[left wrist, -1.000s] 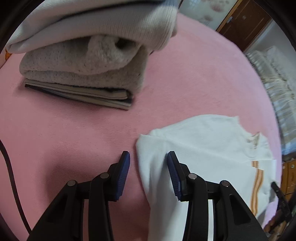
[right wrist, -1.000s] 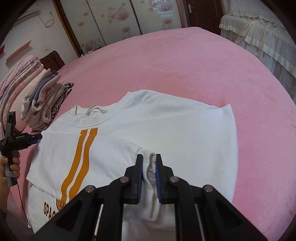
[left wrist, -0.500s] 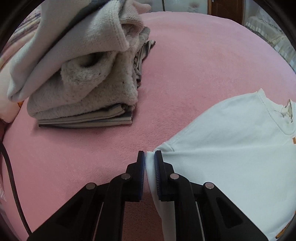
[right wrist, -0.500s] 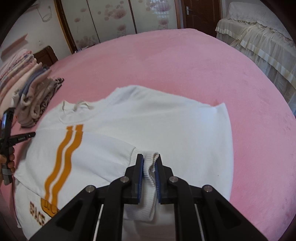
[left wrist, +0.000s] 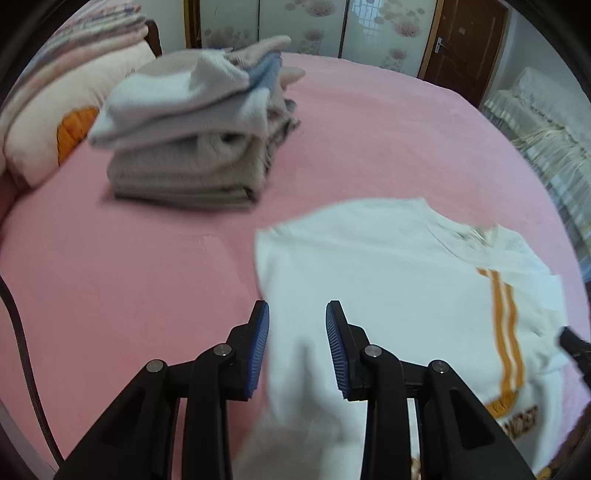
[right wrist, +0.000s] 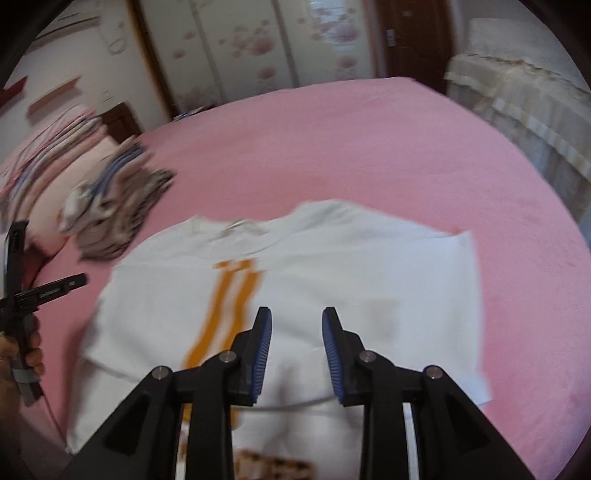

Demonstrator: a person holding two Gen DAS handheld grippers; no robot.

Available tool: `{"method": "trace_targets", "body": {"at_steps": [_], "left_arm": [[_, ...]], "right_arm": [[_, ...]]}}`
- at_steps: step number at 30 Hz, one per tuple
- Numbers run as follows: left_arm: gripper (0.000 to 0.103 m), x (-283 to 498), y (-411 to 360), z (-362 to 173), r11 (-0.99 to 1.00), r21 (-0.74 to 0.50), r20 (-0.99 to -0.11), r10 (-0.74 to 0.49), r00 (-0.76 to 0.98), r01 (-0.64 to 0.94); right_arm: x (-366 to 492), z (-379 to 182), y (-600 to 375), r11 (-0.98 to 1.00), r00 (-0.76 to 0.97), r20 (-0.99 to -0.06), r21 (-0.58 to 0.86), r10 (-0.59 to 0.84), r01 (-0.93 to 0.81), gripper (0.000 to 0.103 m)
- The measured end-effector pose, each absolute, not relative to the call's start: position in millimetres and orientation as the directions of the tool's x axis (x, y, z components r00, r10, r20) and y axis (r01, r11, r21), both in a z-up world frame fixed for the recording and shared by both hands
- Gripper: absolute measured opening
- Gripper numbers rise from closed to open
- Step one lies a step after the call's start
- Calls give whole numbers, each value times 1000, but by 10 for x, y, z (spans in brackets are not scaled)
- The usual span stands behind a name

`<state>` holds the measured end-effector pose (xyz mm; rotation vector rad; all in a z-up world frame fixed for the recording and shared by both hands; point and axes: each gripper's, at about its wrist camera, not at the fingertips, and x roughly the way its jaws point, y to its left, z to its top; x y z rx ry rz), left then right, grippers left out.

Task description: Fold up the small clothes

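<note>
Home bedroom, def. Wide bed w/ pink fleece cover (left wrist: 369, 122) filling both views. Pillow (left wrist: 55, 122) at the head, striped bedding (left wrist: 92, 33) piled behind it. Stack of folded clothes (left wrist: 192, 147) on the cover. Sliding wardrobe doors (right wrist: 258, 40) w/ pink flower print along the far wall, brown wooden door (left wrist: 465, 44) w/ lever handle next to them. Second bed or sofa under a cream frilled cover (right wrist: 524, 88) at right.
</note>
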<state>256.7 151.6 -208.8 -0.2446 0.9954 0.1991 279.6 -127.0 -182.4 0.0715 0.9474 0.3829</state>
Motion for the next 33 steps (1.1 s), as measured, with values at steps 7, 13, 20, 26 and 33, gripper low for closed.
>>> {"method": "trace_targets", "body": {"at_steps": [7,13,20,26,33], "left_arm": [[23,2148,1288,-2479,955,-57,-888,85,452,-291],[16,2117,1402,-2701,961,0,-896,123,427,-276],[31,2167,1641,-2762,946,-34,-901,110,419,-323],[31,2103,1675,-2634,941,-70,-899,84,430,-330],[49,1785,1651,-2145,936,-129,-858,59,511,-326]], "right_arm": [[2661,-2215,-741,921,463,-833,131,303,-367,20],[2793,-2371,-1625,974,481,-854,118,198,-191,0],[2745,-2367,-1760,972,491,-843,153,222,-177,0],[2704,-2171,-1747,956,502,-815,223,290,-189,4],[2433,-1773,-1833,959,535,-797,205,279,-195,4]]}}
